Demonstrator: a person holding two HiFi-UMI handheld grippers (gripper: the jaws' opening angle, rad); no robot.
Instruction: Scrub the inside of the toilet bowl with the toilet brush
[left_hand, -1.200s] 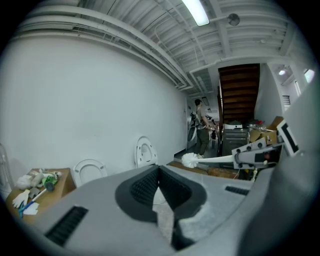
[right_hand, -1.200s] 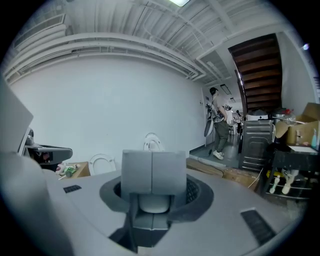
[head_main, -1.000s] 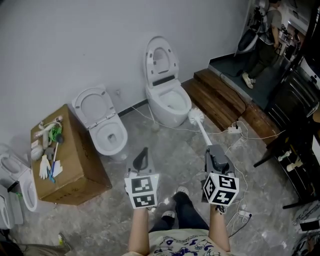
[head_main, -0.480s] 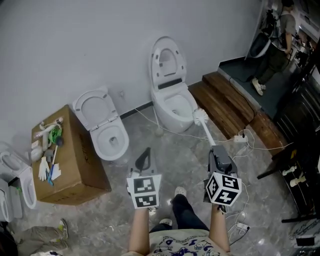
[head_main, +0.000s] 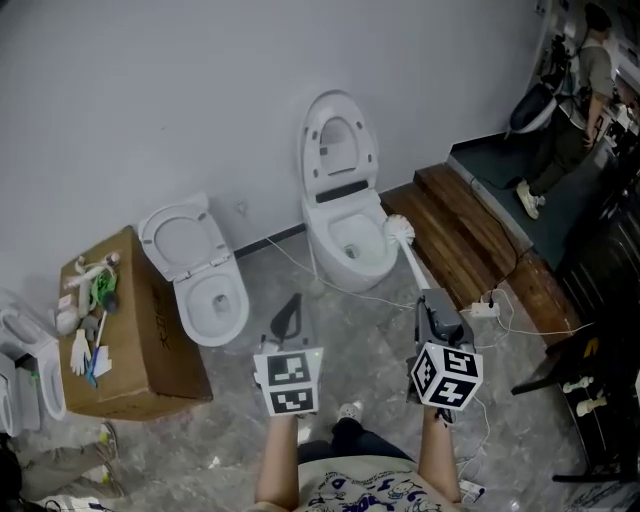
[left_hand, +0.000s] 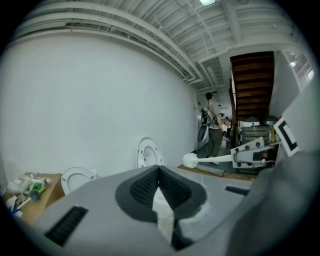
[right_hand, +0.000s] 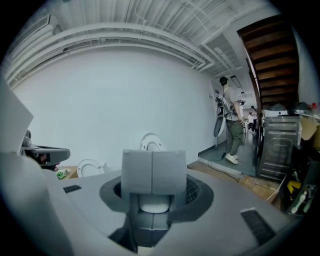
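Note:
Two white toilets stand by the wall with lids up. The right toilet is the taller one; its bowl is open. The white toilet brush has its head at that bowl's right rim, outside the bowl as far as I can tell. My right gripper is shut on the brush's handle. My left gripper is shut and empty, pointing between the two toilets. The left gripper view shows its closed jaws and the brush head to the right.
The left toilet stands beside a cardboard box carrying gloves and cleaning items. Wooden steps lie right of the toilets. Cables and a power strip trail on the floor. A person stands at the back right.
The view has shifted toward the toilets. The brush head now sits by the right toilet's rim instead of over the floor beside it. Both grippers stay shut.

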